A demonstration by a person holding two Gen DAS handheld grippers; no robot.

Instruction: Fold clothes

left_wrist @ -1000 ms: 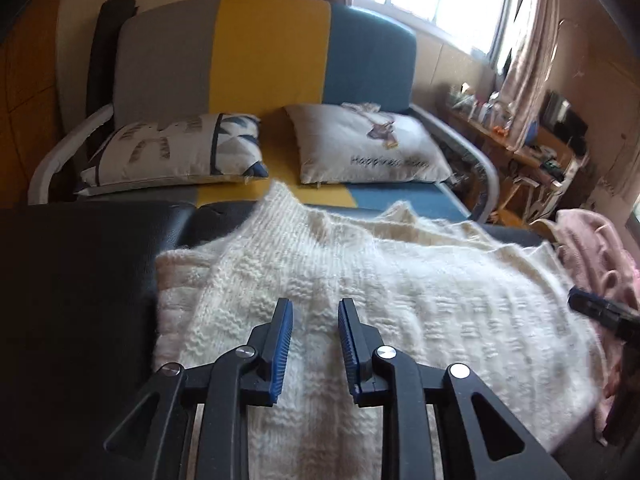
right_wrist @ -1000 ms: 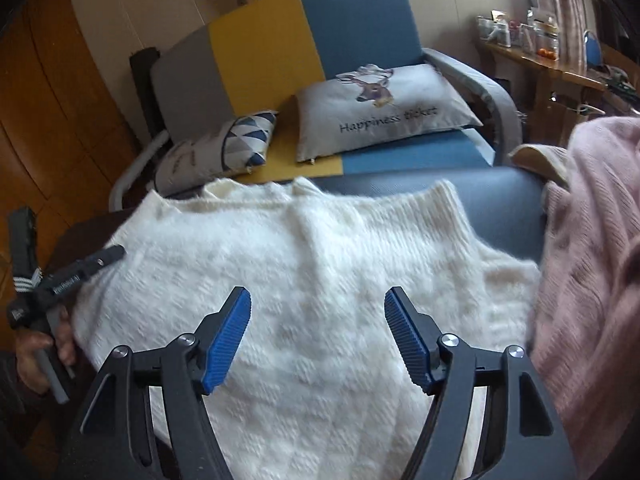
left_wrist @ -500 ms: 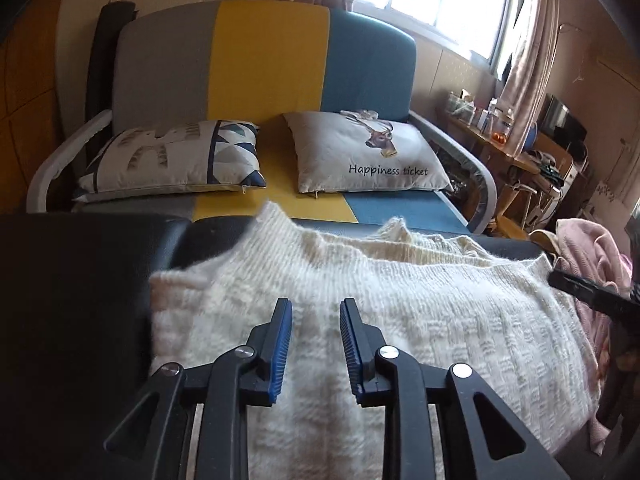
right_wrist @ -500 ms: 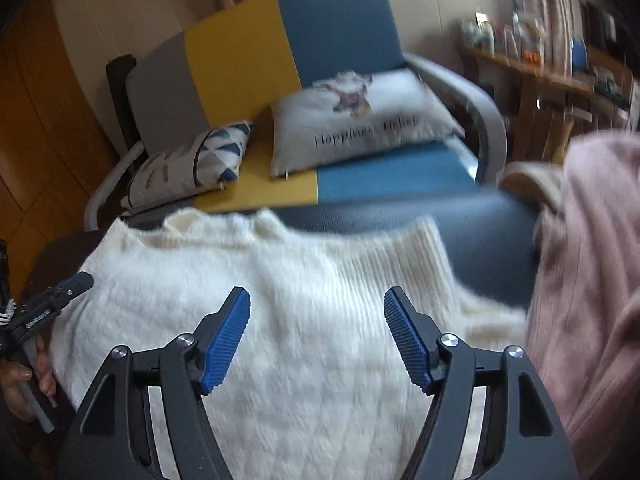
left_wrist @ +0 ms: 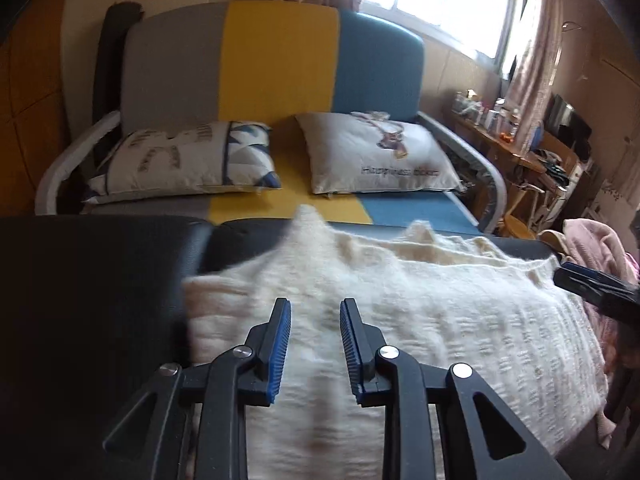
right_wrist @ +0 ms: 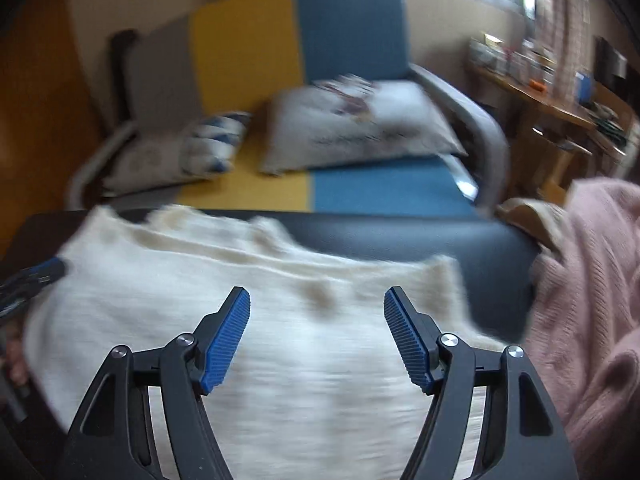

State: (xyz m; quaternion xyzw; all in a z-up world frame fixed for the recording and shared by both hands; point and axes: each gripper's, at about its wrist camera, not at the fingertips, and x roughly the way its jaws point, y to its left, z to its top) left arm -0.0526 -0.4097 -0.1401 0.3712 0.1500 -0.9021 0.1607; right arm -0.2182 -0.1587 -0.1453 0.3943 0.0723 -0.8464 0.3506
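Cream knitwear is lying spread across the dark padded table (left_wrist: 100, 280) in the left wrist view: a white sweater (left_wrist: 460, 332) whose long axis is running left to right across the picture. The left gripper (left_wrist: 315, 344) is hanging over its left portion, jaws standing narrowly apart with nothing between the blue pads, the knit showing beneath the gap. The sweater's near-left edge is sitting just to the left of the fingers, so this hand looks the nearer one for that side. The right gripper (left_wrist: 592, 288) is poking in at the far right edge.

From the right wrist view, much blurred, the right gripper (right_wrist: 317, 336) is hovering over the sweater (right_wrist: 280, 360) with jaws spread wide and empty. The sweater's right edge is lying just right of the fingers, with bare table beyond it. A pink garment (right_wrist: 592, 300) is heaped close by on the right and could get in the way of a fold on that side. A tricolour sofa (right_wrist: 296, 60) with cushions is standing behind the table, well clear.
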